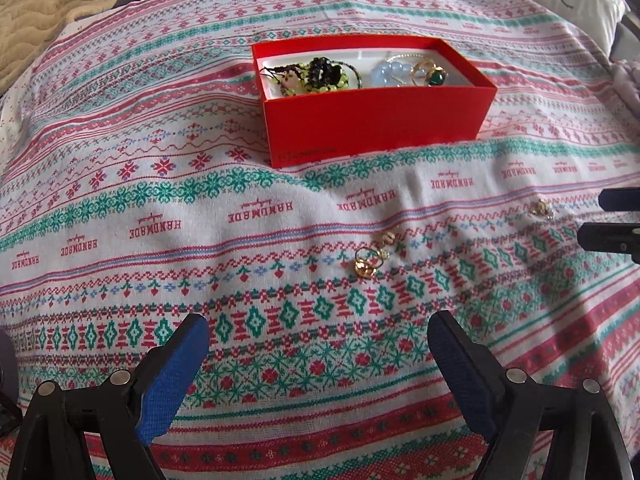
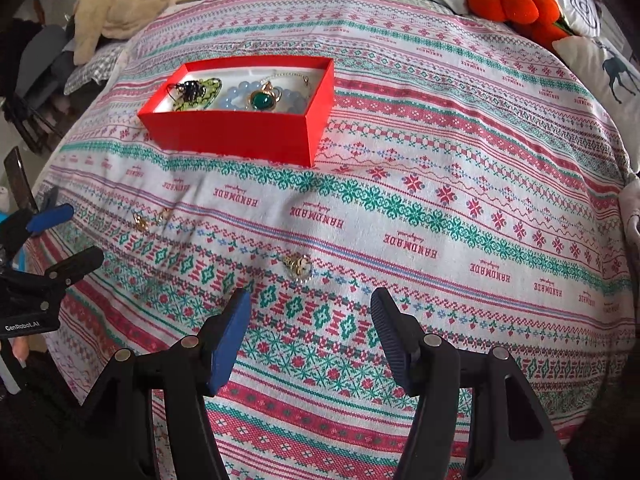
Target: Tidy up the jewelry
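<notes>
A gold filigree ring [image 2: 297, 266] (small, ornate) lay just ahead of the spread, empty right gripper [image 2: 310, 336]; the left gripper [image 1: 318, 376] stood wide.

Patterned bedspread [image 1: 200, 216], red box [image 1: 376, 120], gold rings [image 1: 368, 262], small brooch [image 2: 297, 265]

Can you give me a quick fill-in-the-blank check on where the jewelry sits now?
1. The rectangular cardboard box is coloured ____.
2. The gold ring with the green stone lies ____ that box.
3. The small gold pieces lie loose on the patterned ____.
4. Both grippers, left gripper and right gripper, hold ____.

Missing words: red; inside; cloth; nothing
</notes>
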Demonstrator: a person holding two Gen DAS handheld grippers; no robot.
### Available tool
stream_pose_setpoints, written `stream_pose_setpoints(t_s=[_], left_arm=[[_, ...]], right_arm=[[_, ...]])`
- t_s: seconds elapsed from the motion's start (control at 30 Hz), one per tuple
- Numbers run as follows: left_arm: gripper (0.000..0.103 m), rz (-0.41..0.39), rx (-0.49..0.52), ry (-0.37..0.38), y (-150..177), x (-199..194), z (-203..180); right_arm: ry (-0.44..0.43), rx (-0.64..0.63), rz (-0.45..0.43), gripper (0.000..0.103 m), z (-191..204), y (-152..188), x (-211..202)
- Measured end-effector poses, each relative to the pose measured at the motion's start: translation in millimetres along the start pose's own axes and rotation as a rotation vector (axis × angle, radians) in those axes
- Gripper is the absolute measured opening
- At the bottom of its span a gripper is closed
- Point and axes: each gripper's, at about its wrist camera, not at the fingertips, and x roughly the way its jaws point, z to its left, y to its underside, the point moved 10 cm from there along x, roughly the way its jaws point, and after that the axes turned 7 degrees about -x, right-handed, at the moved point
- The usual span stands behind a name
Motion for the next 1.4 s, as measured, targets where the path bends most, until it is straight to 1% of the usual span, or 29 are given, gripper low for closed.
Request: stream_pose_setpoints(t_s=[0.17,0.27,0.33,0.4,0.43,0.5,0.53,0.73,0.77,0.8,0.87,0.97,1.07,1.13,1.2,1.3,1.4], left_arm=[[0.092,0.000,0.045,0.001,6.0,4.8,-5.3],[0.091,-0.034,0.058,0.025,1.6,4.8,-10.0],[0.088,-0.052,0.072,0.057,-1.8,7.4,-14.5],[0.078,-0.055,0.087,0.082,-3.5,12.6,-17.5],[0.075,-0.054,0.090,0.090,-4.0,16.0,-18.7],[0.061,-0.047,0.094,0.101,-4.0,22.7,-20.2],[0.057,-0.045,0.097,0.098,-4.0,25.8,-20.5],[0.044,-0.059,0.106,0.099,-10.0,32.2,-24.7],[0.040,-0.060,0.105,0.100,-10.4,32.9,-24.5],[0.036,-0.061,0.104,0.098,-10.9,33.6,-24.0],[0.030,-0.060,0.102,0.098,-11.4,34.8,-24.0],[0.026,-0.061,0.098,0.099,-11.7,35.2,-23.2],[0.023,-0.060,0.094,0.103,-11.5,35.2,-22.0],[0.022,-0.059,0.091,0.108,-10.9,34.8,-21.4],[0.021,-0.058,0.091,0.110,-10.0,34.4,-21.7],[0.020,-0.056,0.091,0.113,-9.8,34.4,-22.0],[0.020,-0.054,0.091,0.115,-10.3,34.5,-21.9]], right_arm=[[0.024,-0.029,0.038,0.065,0.3,11.1,10.7],[0.025,-0.026,0.045,0.065,-0.9,13.1,13.0],[0.025,-0.021,0.046,0.065,-1.5,13.2,14.2],[0.026,-0.019,0.051,0.065,-2.2,13.6,16.7],[0.026,-0.019,0.054,0.065,-2.5,13.6,18.0],[0.029,-0.021,0.058,0.065,-2.8,13.7,20.6],[0.031,-0.024,0.058,0.065,-2.5,13.6,21.5],[0.023,-0.027,0.055,0.065,-1.5,10.7,24.7],[0.018,-0.024,0.051,0.065,-1.7,9.9,25.1],[0.012,-0.019,0.043,0.065,-1.7,8.8,25.3],[-0.006,-0.010,0.017,0.065,-2.3,5.1,26.0],[-0.033,0.000,-0.026,0.065,-4.4,-1.4,29.7],[-0.035,-0.004,-0.059,0.059,-6.7,-5.9,34.2],[-0.027,-0.014,-0.076,0.049,-7.7,-9.8,35.0],[-0.028,-0.020,-0.084,0.043,-5.6,-11.8,34.9],[-0.013,-0.046,-0.088,0.038,0.1,-14.1,36.0],[-0.006,-0.082,-0.095,0.030,7.5,-16.4,37.4]])
